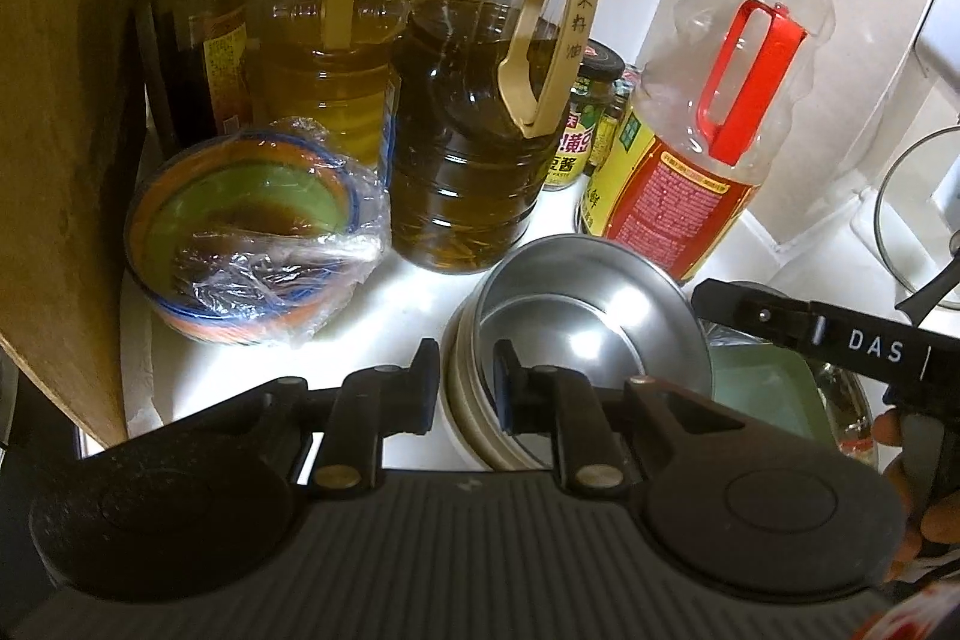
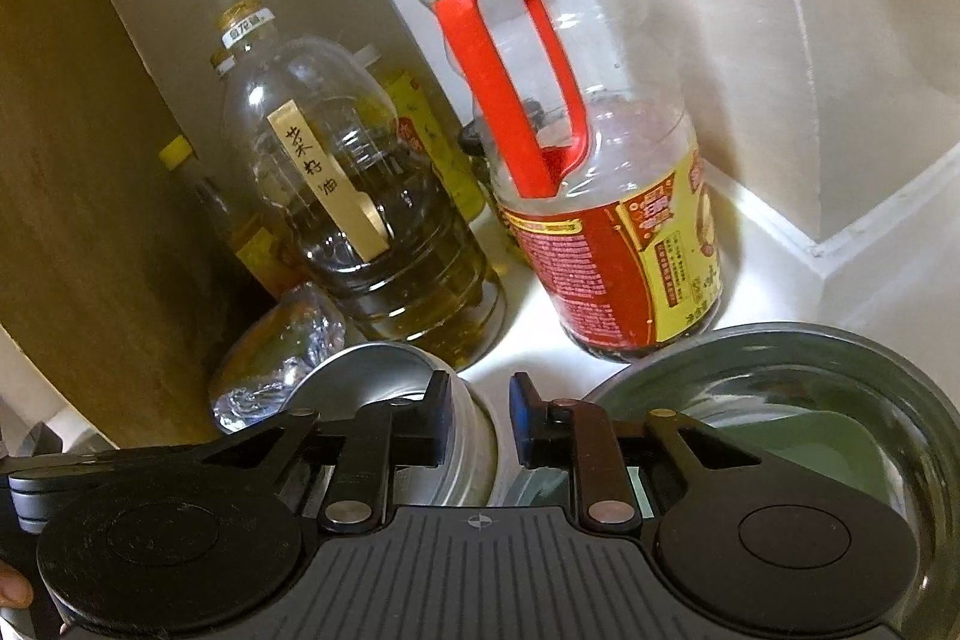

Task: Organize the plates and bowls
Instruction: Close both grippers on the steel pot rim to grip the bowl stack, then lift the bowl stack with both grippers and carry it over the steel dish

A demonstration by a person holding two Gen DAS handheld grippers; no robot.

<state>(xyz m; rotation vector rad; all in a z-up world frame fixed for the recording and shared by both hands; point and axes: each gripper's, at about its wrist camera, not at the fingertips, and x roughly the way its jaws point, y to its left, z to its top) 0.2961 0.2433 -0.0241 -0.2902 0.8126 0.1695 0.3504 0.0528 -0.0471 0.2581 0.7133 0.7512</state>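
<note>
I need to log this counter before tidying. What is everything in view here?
Steel bowl: one, silver, tilted, front centre, its rim between the left pads.
Wrapped bowl: one, orange and blue outside, green inside, under cling film, left.
Oil jugs: two, clear with yellow oil, at back.
Red-handled bottle: one, clear, nearly empty, right.
Dark bottle: one, back left.
Jars: several, behind jugs.
Glass bowl: one, clear, right, holding a green dish.
Left gripper: black.
Right gripper: black, slightly open, empty.
</note>
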